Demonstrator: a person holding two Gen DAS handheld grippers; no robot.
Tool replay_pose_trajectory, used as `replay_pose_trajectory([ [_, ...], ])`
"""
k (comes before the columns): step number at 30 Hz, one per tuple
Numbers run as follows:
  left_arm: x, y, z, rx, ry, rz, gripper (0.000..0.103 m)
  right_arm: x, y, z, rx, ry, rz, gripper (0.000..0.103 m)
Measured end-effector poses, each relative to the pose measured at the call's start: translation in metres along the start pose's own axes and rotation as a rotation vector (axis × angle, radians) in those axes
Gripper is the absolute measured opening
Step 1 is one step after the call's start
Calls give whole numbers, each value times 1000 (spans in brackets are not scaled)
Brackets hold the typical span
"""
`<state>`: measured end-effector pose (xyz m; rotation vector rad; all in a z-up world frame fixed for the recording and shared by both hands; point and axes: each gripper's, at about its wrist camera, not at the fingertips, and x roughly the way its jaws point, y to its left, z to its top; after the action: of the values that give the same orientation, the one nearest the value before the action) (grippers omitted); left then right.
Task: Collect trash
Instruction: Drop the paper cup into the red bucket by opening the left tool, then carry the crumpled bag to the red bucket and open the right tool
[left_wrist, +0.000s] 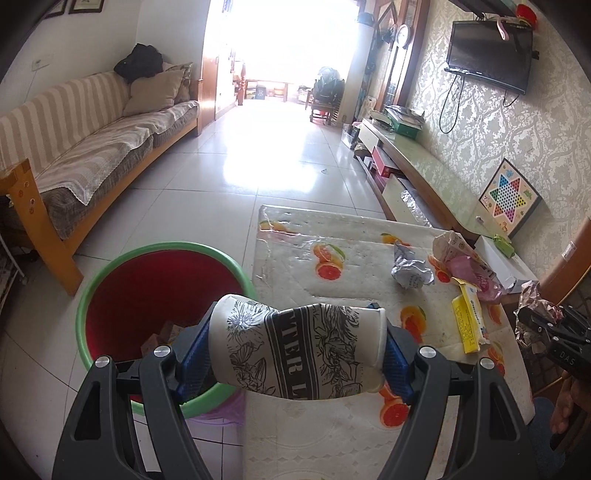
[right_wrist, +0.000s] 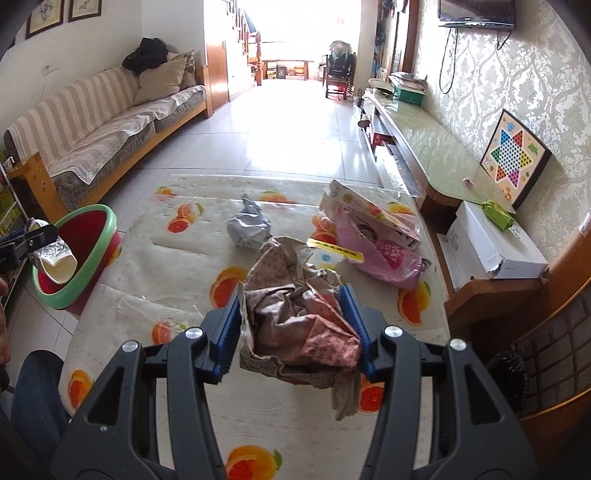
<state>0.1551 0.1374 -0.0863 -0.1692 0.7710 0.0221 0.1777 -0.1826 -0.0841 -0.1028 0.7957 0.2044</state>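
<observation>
Trash is held in both grippers above a desk (right_wrist: 155, 258) covered with an orange-print cloth. A crushed paper cup (left_wrist: 291, 350), printed with black flowers and lettering, is clamped sideways between the blue fingers (left_wrist: 194, 354) of the left gripper (left_wrist: 295, 354), which are spread wide around it; the cup is seen just over the near rim of a red bin with a green rim (left_wrist: 122, 266) standing on the floor beside the desk. A crumpled brownish paper wad (right_wrist: 295, 317) is pinched between the fingers (right_wrist: 223, 332) of the right gripper (right_wrist: 293, 328), closed about halfway on it, and is held clear of the cloth. On the desk beyond are seen a grey crumpled paper ball (right_wrist: 247, 225), a pink plastic bag (right_wrist: 380, 254), a yellow box (left_wrist: 467, 317) and a torn carton (right_wrist: 369, 210), lying close together near the far right edge.
</observation>
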Motion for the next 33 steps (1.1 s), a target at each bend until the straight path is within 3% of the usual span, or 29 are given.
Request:
replay_pose_trajectory([
  [12,9,99,28,-87,1,109,73,1,108,20,-150,-26,120,50],
  [19,31,122,31,-103,44,125,75,5,139,21,-203,-11,146,50],
  [22,40,129,29,-118,65,135,93,6,148,21,-217,-10,150,50],
  [23,40,130,28,-124,62,136,95,7,151,21,-223,-9,152,50],
  [33,27,146,15,-144,48,153,95,18,192,32,-266,-8,204,50],
])
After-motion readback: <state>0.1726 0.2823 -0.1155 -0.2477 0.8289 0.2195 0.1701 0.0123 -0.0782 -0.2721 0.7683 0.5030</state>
